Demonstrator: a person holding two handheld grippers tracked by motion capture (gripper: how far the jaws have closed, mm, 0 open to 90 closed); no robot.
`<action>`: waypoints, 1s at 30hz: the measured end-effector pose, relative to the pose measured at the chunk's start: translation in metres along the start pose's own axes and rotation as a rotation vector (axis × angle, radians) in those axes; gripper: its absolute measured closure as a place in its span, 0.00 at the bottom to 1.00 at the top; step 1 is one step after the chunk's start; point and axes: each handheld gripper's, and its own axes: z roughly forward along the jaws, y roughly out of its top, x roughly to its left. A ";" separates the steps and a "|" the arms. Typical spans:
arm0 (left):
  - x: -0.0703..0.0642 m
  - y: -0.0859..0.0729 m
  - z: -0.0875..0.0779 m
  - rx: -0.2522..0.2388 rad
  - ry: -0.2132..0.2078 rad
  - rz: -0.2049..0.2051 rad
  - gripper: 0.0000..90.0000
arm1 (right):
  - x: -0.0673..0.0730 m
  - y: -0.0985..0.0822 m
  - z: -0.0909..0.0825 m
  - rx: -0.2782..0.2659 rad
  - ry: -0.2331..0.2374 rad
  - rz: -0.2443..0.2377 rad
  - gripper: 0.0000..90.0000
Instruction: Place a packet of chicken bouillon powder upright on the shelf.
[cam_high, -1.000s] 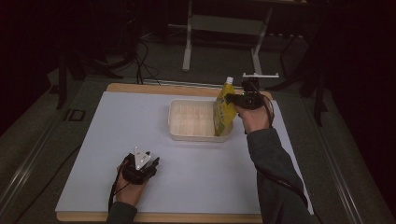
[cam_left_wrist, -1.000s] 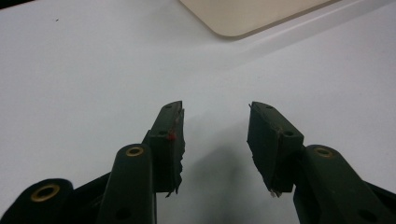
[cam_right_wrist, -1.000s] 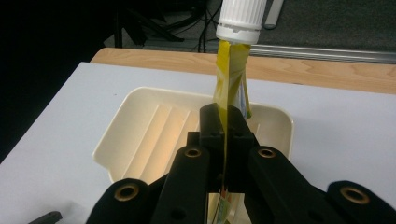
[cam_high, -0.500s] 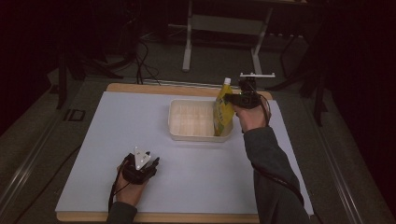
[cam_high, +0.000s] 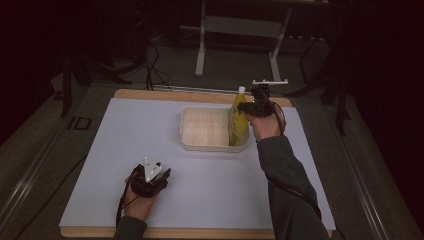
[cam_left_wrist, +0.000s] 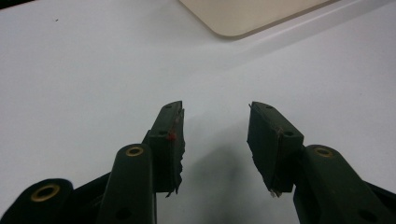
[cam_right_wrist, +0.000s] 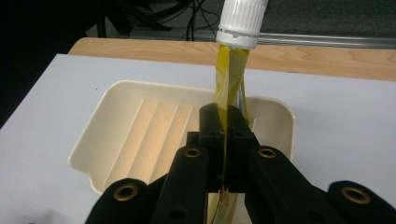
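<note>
1. Pouch (cam_high: 238, 122), yellow with a white cap (cam_high: 241, 90), stands upright at the right end of the tray (cam_high: 190, 142), its lower part inside the tray and its cap well above the rim.
2. My right gripper (cam_high: 248, 107) pinches the pouch from the right side, up near its top; the hand behind it sits just beside the tray's right wall.
3. From the right gripper view I see both jaws pressed together on the thin yellow film of the pouch (cam_right_wrist: 225, 88), with the cap (cam_right_wrist: 242, 21) rising above the jaw tips.
4. That same view shows the tray (cam_right_wrist: 116, 140) below and to the left of the jaws: cream-coloured, ribbed along its floor, and bare on that side.
5. My left gripper (cam_high: 159, 176) rests low on the white mat (cam_high: 125, 130), near the front edge of the table (cam_high: 150, 94), well apart from the tray and the pouch.
6. In the left gripper view its jaws stand spread with nothing between them; I see plain mat (cam_left_wrist: 93, 70) under the pads (cam_left_wrist: 178, 135).
7. A rounded corner of the tray (cam_left_wrist: 243, 18) shows at the top of that view, ahead of the jaws and apart from them.
8. The wooden table edge runs behind the tray, with dark floor and cables beyond it.
</note>
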 end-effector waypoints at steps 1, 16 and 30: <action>0.000 0.000 0.000 0.000 0.000 0.000 0.62 | 0.000 -0.001 0.001 0.002 -0.001 -0.001 0.98; 0.000 0.000 0.000 -0.002 0.000 0.001 0.62 | 0.006 -0.005 0.010 0.023 -0.013 -0.027 0.98; 0.000 0.000 0.000 -0.003 0.002 0.000 0.62 | 0.001 -0.009 0.001 -0.025 0.064 -0.034 0.73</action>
